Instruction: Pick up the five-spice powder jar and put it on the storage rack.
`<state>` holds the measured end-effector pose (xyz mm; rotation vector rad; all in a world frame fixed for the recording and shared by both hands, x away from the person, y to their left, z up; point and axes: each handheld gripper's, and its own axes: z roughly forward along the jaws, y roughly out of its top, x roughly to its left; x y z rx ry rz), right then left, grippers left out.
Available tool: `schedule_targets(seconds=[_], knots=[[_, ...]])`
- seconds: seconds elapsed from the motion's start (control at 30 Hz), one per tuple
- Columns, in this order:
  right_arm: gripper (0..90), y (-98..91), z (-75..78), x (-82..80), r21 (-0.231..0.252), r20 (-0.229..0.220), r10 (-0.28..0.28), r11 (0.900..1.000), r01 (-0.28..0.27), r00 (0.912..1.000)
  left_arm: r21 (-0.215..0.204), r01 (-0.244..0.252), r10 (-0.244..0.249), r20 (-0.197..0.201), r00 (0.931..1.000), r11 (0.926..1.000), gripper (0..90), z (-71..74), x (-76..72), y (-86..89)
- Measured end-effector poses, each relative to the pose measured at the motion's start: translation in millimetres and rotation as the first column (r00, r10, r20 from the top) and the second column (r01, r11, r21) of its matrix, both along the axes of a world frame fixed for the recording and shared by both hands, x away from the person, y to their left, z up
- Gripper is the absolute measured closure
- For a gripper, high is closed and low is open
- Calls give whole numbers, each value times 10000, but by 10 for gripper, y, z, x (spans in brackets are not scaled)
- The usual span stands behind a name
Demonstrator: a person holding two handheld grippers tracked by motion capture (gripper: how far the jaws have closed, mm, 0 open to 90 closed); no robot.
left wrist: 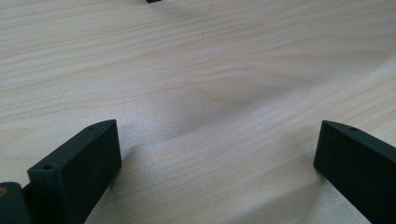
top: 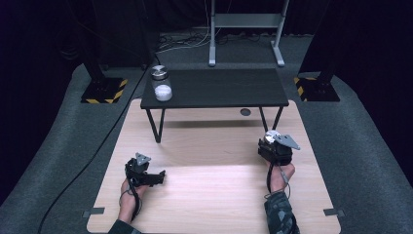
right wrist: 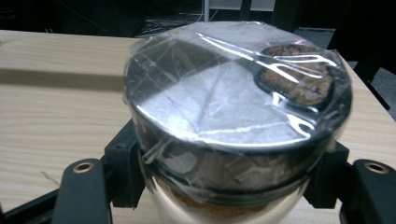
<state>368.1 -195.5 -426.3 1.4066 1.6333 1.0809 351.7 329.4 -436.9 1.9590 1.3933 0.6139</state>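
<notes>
a jar (right wrist: 233, 116) with a film-wrapped metal lid is clamped between the jaws of the right gripper (top: 275, 146), upright, at the right of the wooden table (top: 214, 195), its axis vertical. the left gripper (top: 146, 175) is rested at the near left, jaws spread wide over bare wood, nothing held. a second jar (top: 161, 84) is stood on the far left corner of the black shelf (top: 219, 87); from the held jar the shelf lies farther away and higher, so a lift up and away is judged likely
</notes>
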Motion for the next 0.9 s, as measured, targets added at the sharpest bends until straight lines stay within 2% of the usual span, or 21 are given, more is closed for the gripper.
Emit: schedule_targets(seconds=[0.5,0.9], knots=[[298,-57,191,-162,-140,200,196,9997,-193,9996,0,3,-3,1,10000,10000,3,0,0,0],[297,-79,379,-287,-292,621,338,9991,-320,9975,-2,21,-21,5,10000,10000,3,-1,2,1]])
